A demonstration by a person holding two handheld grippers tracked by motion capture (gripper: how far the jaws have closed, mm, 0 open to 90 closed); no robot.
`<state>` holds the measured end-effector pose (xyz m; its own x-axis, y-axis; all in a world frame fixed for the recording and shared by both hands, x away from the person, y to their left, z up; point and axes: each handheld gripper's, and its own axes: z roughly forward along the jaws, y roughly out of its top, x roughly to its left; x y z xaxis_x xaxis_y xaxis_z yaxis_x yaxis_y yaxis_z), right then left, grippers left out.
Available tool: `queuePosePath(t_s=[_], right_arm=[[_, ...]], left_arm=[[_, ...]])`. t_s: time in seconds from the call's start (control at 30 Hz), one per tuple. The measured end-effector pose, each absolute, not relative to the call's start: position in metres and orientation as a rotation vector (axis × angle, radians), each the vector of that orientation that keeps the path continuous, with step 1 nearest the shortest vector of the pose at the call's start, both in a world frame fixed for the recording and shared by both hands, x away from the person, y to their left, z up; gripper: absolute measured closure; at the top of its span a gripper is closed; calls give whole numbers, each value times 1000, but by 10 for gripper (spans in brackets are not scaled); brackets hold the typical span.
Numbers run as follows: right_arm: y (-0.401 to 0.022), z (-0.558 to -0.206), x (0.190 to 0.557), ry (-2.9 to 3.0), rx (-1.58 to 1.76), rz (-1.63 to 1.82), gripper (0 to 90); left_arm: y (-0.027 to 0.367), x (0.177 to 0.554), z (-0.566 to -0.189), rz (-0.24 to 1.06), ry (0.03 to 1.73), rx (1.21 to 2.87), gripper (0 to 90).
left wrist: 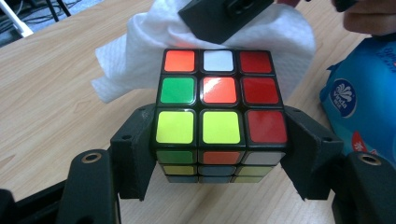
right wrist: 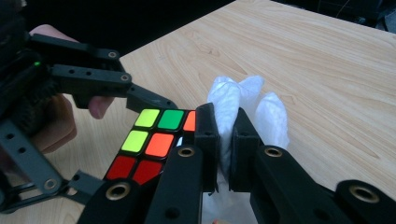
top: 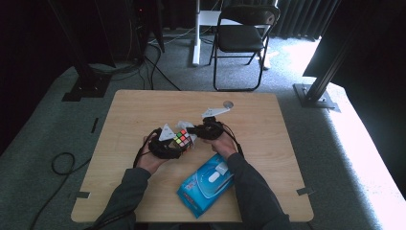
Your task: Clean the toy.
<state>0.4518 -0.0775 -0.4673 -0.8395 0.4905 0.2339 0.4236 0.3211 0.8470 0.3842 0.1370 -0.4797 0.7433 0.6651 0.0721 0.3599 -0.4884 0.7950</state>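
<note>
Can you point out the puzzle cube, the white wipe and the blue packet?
cube (left wrist: 219, 88), left gripper view, centre orange sticker
wipe (right wrist: 227, 100), right gripper view, bunched top
packet (top: 207, 183), high view, its top face

One cube (left wrist: 219, 105), one wipe (left wrist: 140, 51), one blue wipes pack (top: 207, 184), two grippers, one table (top: 143, 110), one chair (top: 242, 36).

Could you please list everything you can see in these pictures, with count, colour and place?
puzzle cube: one, black with mixed colour stickers, clamped between the left gripper's jaws above the table
wipe: one, white, pinched in the right gripper beside the cube
wipes packet: one, blue, on the table's near edge
table: one, light wood
folding chair: one, black, on the floor beyond the table
left gripper: one, black, around the cube
right gripper: one, black, shut on the wipe
forearms: two, grey sleeves, at the bottom of the high view
</note>
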Motion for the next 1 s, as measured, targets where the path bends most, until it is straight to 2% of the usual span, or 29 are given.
queuePosePath(t_s=[1.0], right_arm=[[-76,-478,457,2571,929,1467,851]], left_arm=[[137,379,-466,481,734,2091,344]])
